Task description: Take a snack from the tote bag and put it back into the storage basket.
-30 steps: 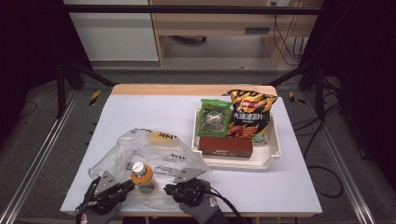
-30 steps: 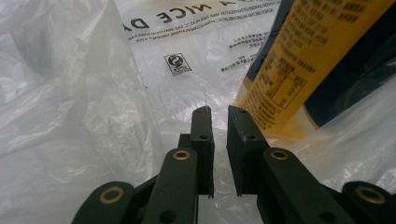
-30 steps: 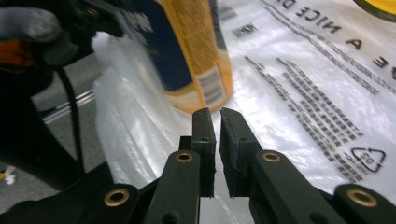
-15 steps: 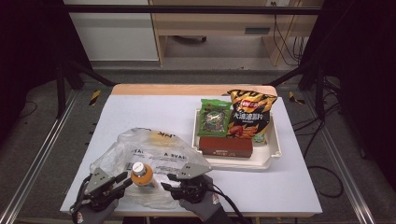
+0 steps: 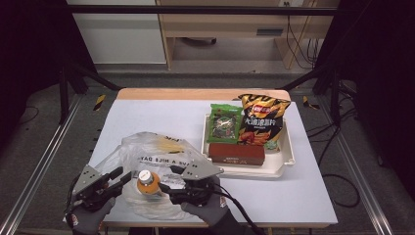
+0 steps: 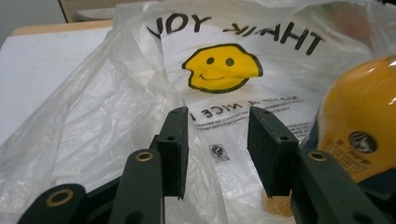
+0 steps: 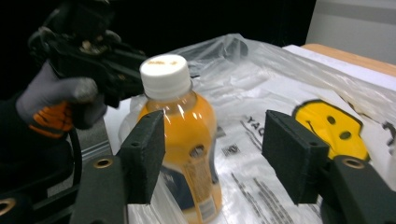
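The bottle (image 5: 148,182) stands upright inside the bag (image 5: 161,156), between the left gripper (image 5: 119,176) and right gripper (image 5: 169,188). Both jaws have just been opening, holding nothing. Unsupported on slack plastic, the bottle could topple.

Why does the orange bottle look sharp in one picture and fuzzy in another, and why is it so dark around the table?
In the right gripper view the orange bottle is fairly crisp, with glare on its shoulder, while the gloved hand behind blurs. In the left gripper view the bottle sits too near the lens and goes soft; the plastic bag print reads clearly. In the high view light falls on the table, leaving the surroundings black.
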Available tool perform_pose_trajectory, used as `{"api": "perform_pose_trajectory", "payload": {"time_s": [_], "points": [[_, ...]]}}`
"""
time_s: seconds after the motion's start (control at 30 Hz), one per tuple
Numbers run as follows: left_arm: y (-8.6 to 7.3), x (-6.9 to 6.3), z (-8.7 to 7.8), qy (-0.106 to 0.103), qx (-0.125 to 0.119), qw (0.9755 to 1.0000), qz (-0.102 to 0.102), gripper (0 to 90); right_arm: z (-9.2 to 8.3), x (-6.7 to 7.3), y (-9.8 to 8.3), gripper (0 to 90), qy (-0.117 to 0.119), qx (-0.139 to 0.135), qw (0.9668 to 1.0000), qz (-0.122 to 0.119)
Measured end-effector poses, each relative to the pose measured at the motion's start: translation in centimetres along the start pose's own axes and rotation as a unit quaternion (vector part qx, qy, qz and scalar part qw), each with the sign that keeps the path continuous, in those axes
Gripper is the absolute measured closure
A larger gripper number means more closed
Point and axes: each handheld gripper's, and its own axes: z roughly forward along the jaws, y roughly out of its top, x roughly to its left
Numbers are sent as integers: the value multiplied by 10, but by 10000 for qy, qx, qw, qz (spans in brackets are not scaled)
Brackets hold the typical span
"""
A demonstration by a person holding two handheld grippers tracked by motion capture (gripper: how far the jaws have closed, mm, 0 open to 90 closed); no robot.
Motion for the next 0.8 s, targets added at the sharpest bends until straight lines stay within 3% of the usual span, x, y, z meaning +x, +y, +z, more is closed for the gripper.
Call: {"api": "perform_pose_trajectory", "payload": {"time_s": [0.3,0.67,0.8], "points": [[-10,0,10,35,234,9997,39,587,23,11,1,314,127,157,9998,-79],[-25,-8,22,69,654,9974,286,592,44,16,-4,295,195,285,9994,-87],[-25,-8,23,82,651,9974,288,593,50,17,-8,293,185,378,9991,-103]]}}
